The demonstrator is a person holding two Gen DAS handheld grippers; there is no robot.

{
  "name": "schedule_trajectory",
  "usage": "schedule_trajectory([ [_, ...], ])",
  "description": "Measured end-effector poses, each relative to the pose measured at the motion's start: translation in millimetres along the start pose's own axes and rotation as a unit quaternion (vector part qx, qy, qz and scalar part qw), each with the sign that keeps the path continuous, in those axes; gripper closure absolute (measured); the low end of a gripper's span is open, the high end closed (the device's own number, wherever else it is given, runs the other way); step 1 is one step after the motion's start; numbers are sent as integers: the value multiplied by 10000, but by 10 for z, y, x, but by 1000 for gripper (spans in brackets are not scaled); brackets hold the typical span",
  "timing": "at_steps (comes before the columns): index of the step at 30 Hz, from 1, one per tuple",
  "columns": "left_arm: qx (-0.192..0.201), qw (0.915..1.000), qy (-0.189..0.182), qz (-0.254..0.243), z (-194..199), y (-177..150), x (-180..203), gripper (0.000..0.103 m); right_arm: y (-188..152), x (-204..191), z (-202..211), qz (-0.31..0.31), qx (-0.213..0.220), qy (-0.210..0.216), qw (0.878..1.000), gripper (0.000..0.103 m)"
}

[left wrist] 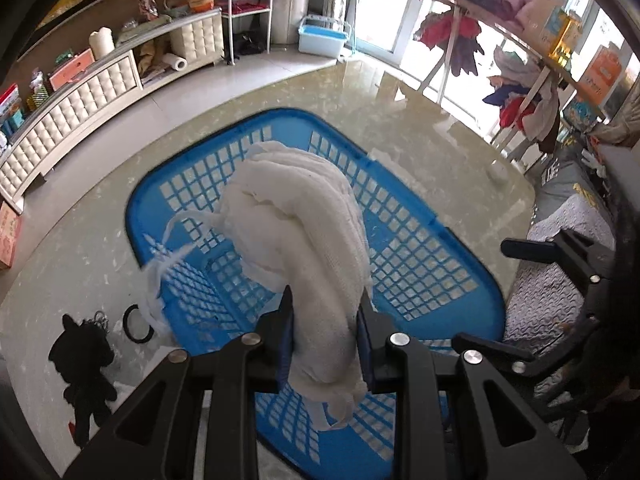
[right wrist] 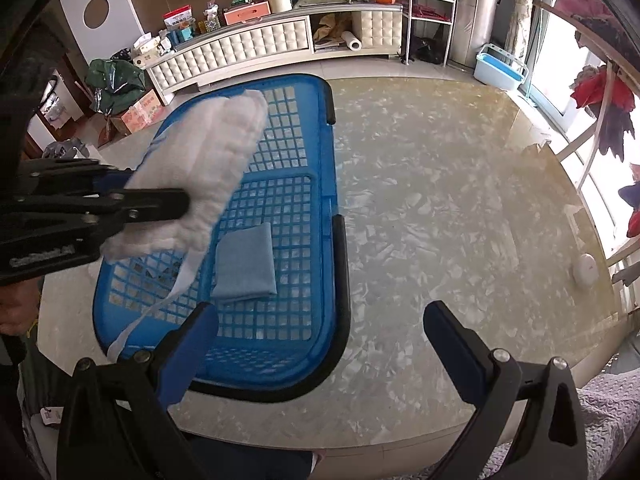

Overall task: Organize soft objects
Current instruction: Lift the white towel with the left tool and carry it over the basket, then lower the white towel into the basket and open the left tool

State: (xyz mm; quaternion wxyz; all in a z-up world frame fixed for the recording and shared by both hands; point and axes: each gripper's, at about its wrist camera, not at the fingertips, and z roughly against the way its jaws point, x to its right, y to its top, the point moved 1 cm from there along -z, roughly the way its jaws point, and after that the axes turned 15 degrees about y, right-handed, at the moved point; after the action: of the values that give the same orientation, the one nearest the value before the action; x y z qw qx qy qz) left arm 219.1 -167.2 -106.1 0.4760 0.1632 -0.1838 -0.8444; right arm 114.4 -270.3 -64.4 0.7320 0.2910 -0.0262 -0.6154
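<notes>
My left gripper [left wrist: 326, 304] is shut on a folded white gauze cloth [left wrist: 304, 232] and holds it above a blue lattice basket [left wrist: 420, 256] on the marble table. The same white cloth [right wrist: 200, 168] shows in the right wrist view, pinched by the left gripper [right wrist: 176, 204], with a loose strip hanging down. A folded blue cloth [right wrist: 245, 264] lies inside the basket [right wrist: 320, 184]. My right gripper [right wrist: 320, 316] is open and empty, over the basket's near right corner and the table.
A black plush toy [left wrist: 84, 364] and a black ring [left wrist: 138, 324] lie on the table left of the basket. A small white round object [right wrist: 586, 270] sits near the table's right edge. A grey quilted cloth [left wrist: 560, 264] lies to the right. Shelves and a clothes rack stand behind.
</notes>
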Motion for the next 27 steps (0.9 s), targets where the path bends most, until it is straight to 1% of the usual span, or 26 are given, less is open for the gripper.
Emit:
schedule_trajectory([
  [6, -64, 9995, 86, -297, -232, 86, 60, 78, 30, 36, -93, -58, -77, 10, 10000, 0],
  [11, -168, 9987, 209, -436, -362, 140, 68, 78, 28, 39, -142, -105, -126, 41, 9999, 0],
  [16, -257, 9982, 277, -472, -477, 164, 62, 78, 50, 67, -154, -138, -138, 63, 9998, 0],
  [19, -355, 9968, 364, -617, -550, 200, 74, 78, 53, 96, -163, -165, -142, 66, 9997, 0],
  [21, -355, 9960, 415, -711, -568, 212, 83, 78, 56, 119, -168, -179, -156, 78, 9997, 0],
  [27, -401, 9956, 435, -730, -576, 235, 100, 75, 68, 158, -218, -220, -177, 78, 9996, 0],
])
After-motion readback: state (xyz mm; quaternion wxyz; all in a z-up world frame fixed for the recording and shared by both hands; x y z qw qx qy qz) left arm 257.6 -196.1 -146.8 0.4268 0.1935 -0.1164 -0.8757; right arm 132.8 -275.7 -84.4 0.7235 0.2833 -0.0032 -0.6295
